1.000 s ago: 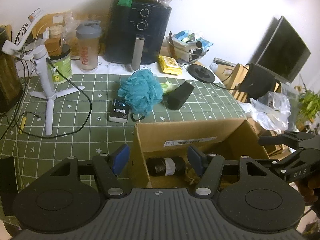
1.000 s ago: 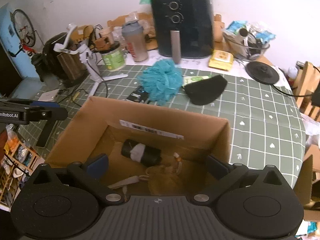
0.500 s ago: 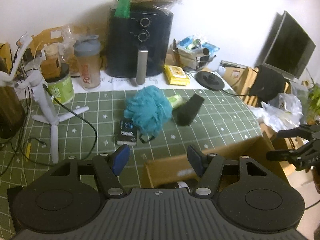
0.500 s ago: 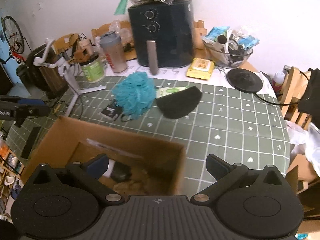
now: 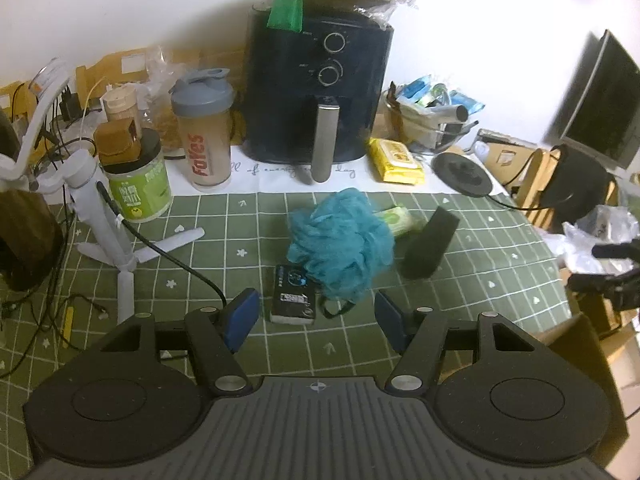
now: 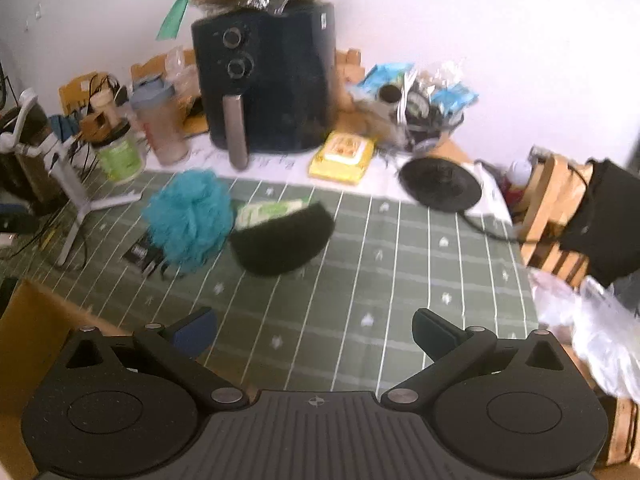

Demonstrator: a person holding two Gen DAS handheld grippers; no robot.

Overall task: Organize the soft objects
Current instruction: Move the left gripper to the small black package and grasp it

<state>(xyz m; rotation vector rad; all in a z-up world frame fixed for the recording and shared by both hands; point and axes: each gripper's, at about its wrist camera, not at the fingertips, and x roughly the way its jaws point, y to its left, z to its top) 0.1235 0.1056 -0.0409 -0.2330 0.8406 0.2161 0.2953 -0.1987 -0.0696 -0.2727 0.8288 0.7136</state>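
A teal mesh bath pouf [image 5: 342, 240] [image 6: 188, 220] lies on the green checked tablecloth [image 5: 240, 236]. To its right a black sponge [image 5: 430, 242] [image 6: 282, 240] stands tilted, and a pale green packet [image 5: 400, 218] [image 6: 270, 210] lies behind both. A small black packet [image 5: 293, 294] lies in front of the pouf. My left gripper [image 5: 316, 320] is open and empty, just short of that packet. My right gripper [image 6: 314, 334] is open and empty over bare cloth in front of the sponge. A corner of the cardboard box [image 6: 24, 344] [image 5: 576, 344] shows at the frame edges.
A black air fryer [image 5: 316, 92] stands at the back with a shaker bottle [image 5: 204, 132], a green jar [image 5: 138, 180], a yellow wipes pack [image 5: 396, 156] and a bowl of packets [image 5: 432, 116]. A white tripod [image 5: 104, 220] with a black cable stands left. A wooden chair [image 6: 560, 208] is right.
Both grippers have moved away from over the cardboard box toward the objects on the cloth; the box has slid out to the frame edges. Both sets of jaws stay open as before.
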